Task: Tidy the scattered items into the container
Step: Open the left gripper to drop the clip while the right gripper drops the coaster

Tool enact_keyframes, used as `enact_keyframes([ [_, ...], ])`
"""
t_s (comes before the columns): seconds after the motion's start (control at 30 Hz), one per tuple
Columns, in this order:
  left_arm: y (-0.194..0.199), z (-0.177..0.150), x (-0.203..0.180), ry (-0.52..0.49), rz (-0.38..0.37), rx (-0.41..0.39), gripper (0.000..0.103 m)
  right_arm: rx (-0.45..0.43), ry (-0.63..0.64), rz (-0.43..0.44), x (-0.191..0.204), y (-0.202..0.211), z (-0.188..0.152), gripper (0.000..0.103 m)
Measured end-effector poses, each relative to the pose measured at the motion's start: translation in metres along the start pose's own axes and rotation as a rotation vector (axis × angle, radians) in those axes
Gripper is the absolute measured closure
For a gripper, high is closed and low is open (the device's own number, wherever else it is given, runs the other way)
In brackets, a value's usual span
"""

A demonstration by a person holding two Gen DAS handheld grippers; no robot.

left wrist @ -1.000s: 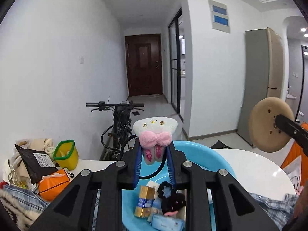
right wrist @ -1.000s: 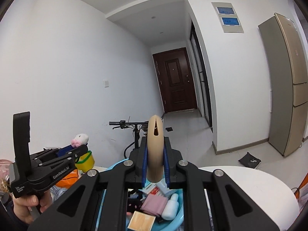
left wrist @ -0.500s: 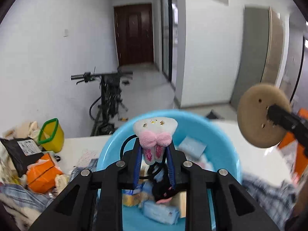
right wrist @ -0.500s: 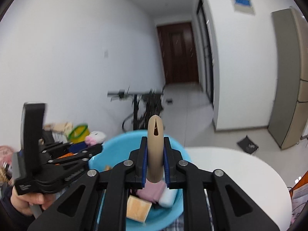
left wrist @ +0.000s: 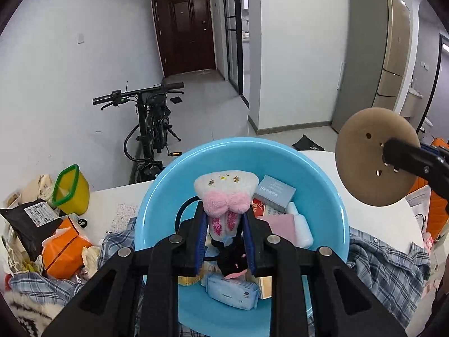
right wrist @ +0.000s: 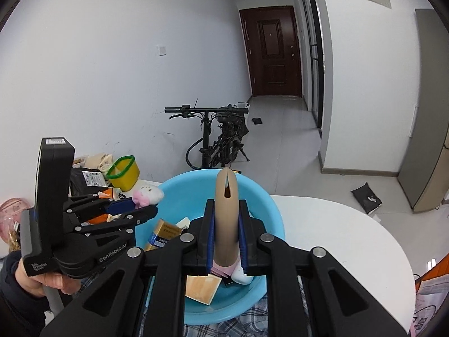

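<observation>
Both grippers have tipped down over the blue basin [left wrist: 331, 196]. The left gripper [left wrist: 226, 224] pinches a plush toy [left wrist: 226, 191] above it. The right gripper [right wrist: 226, 241] clamps a tan disc [right wrist: 226, 210] above it.

Blue basin [left wrist: 157, 196] (plaid shirt [left wrist: 390, 264] under)

Basin [left wrist: 331, 196] on table [right wrist: 336, 224], tub [left wrist: 70, 191] left, bicycle [left wrist: 151, 129] behind

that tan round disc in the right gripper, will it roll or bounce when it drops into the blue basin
Probably not far. The tan disc is thin and flat, so released from the right hand-held gripper it should tip onto a face rather than roll. The blue basin already holds boxes and packets, likely stopping it quickly. It keeps its shape edge-on in the grip, so it seems fairly stiff.
</observation>
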State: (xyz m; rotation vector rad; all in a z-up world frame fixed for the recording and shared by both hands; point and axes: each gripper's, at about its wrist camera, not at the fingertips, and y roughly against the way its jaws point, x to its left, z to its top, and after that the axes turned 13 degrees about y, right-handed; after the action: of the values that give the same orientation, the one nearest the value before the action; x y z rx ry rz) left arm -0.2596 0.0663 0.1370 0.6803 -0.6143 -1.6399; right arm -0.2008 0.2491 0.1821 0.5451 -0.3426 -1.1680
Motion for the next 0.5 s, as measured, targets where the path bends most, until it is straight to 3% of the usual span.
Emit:
enact_keyframes([
  [0.2,-0.027,-0.006,0.009,0.014,0.0,0.045,0.078,0.075,-0.018,0.042,-0.003,-0.04,-0.013,0.09],
  [0.5,-0.083,-0.031,0.029,0.058,-0.002,0.181,0.078,0.197,-0.032,0.028,-0.008,-0.088,-0.046,0.09],
])
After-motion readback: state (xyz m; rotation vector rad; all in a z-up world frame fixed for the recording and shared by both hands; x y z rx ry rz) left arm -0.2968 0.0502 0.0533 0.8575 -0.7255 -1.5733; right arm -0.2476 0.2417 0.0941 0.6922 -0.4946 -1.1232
